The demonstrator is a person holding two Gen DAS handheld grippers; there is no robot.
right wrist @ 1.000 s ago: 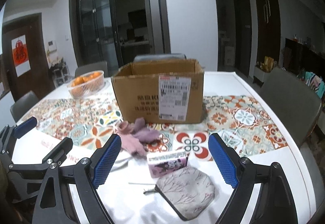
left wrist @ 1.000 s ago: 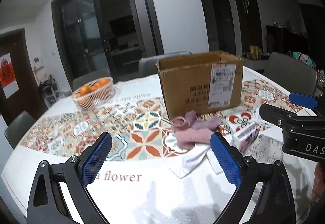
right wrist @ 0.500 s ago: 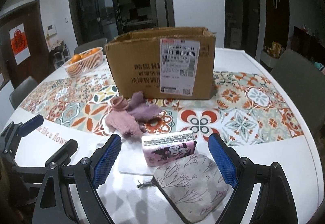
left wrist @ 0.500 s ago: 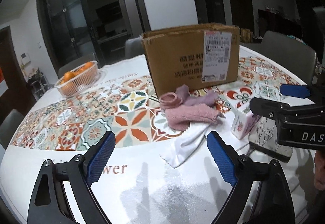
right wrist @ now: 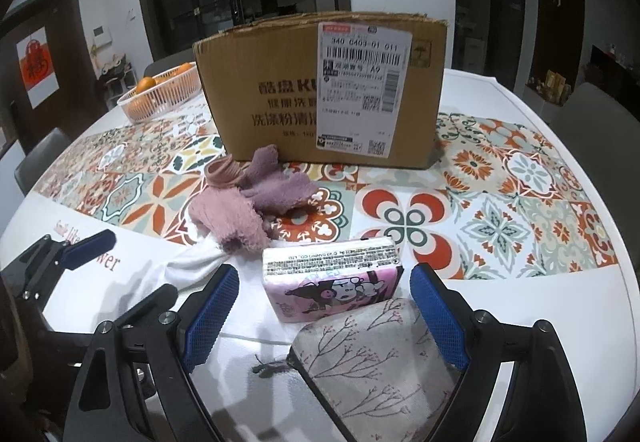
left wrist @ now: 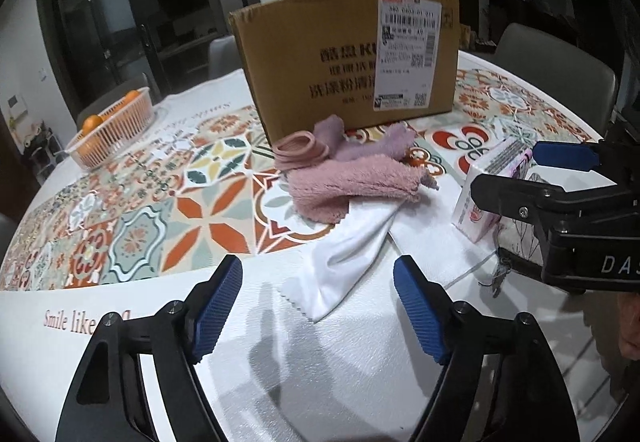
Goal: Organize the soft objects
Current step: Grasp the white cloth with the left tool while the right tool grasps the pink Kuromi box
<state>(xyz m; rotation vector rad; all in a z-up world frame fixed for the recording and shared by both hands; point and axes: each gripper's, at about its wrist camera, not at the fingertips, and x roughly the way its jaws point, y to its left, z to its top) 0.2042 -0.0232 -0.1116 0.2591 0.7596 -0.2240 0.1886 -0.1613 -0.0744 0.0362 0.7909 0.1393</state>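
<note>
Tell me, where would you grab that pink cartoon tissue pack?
Across its two short ends, coming down from above and in front. The tissue pack lies flat and long, leaning on the grey pouch, and already sits between the right tool's open pads.

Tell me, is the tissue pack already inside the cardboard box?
No, the tissue pack lies on the table in front of the cardboard box.

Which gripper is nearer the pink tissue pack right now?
Right. The right gripper has the pink tissue pack between its open jaws, untouched. The left gripper is off to the side over the white cloth, jaws closing on nothing.
</note>
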